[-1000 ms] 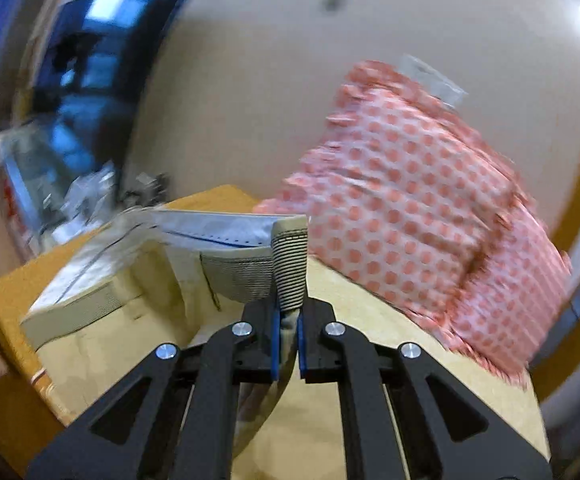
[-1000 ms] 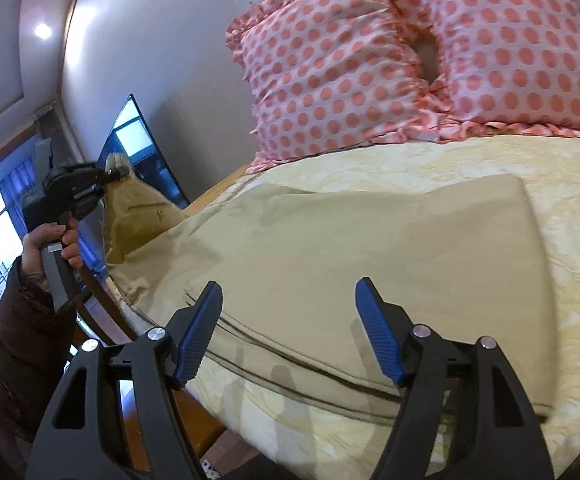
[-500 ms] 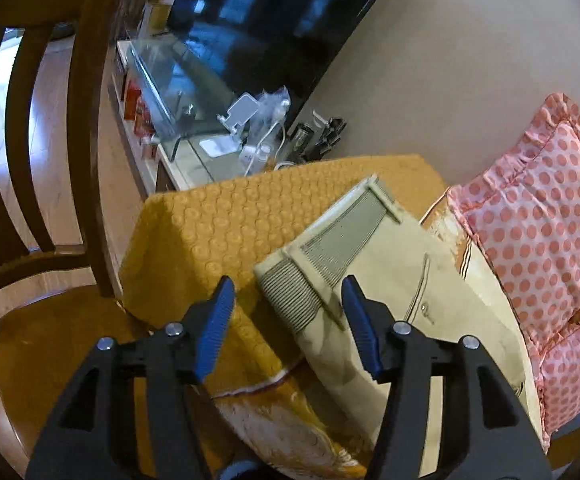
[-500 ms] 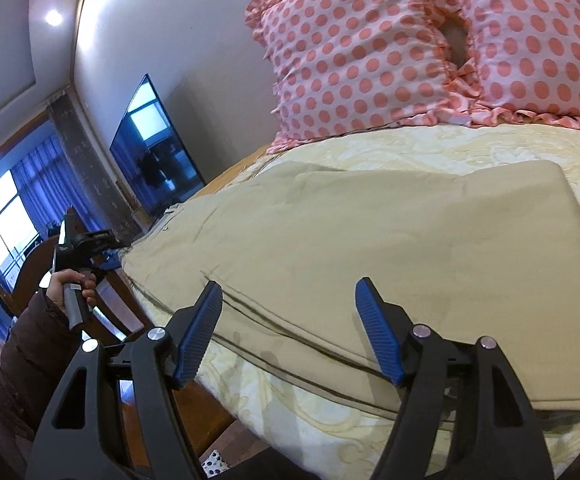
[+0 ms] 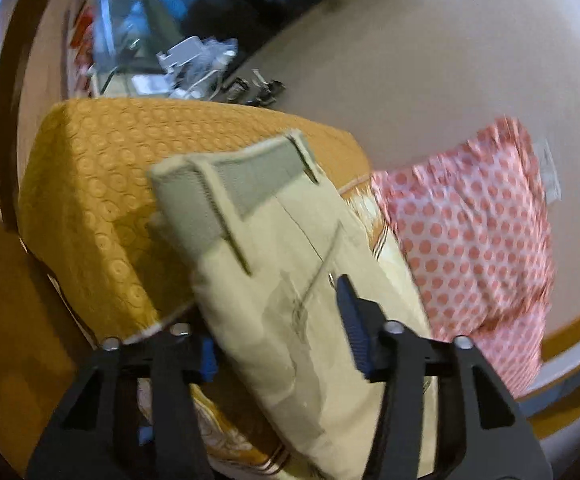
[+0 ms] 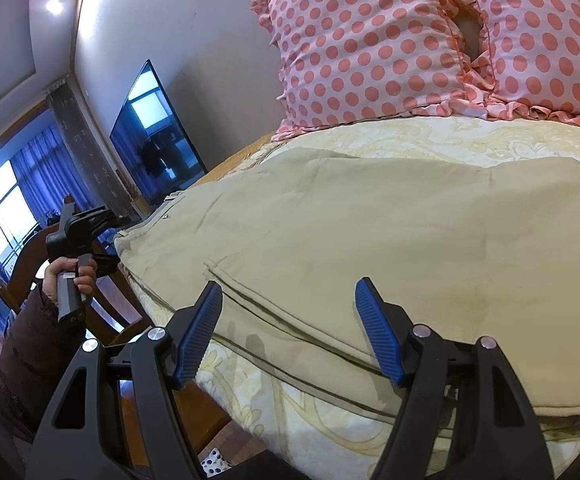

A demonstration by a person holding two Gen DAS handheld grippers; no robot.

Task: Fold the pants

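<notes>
Your khaki cotton pants (image 6: pixel 389 240) lie flat on the cream patterned bedspread (image 6: pixel 489 140), apparently folded once lengthwise; the crosswise folds remain, I judge. Your left gripper (image 5: pixel 278 340) and right gripper (image 6: pixel 290 320) both gape wide, holding nothing

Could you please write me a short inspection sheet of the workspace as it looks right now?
Surface: bed with a pale yellow patterned cover; a mustard quilted cover at its end.
Job's things: khaki pants lie flat on the bed, waistband toward the mustard end.
Clutter: two pink polka-dot pillows at the bed's far side.
Grippers: left tongs open, straddling the pants' edge; right tongs open, over the near edge of the pants.
Cables: blurred white items and wires on a glass stand.
Surroundings: wall television, window with blue curtains, wooden chair.
</notes>
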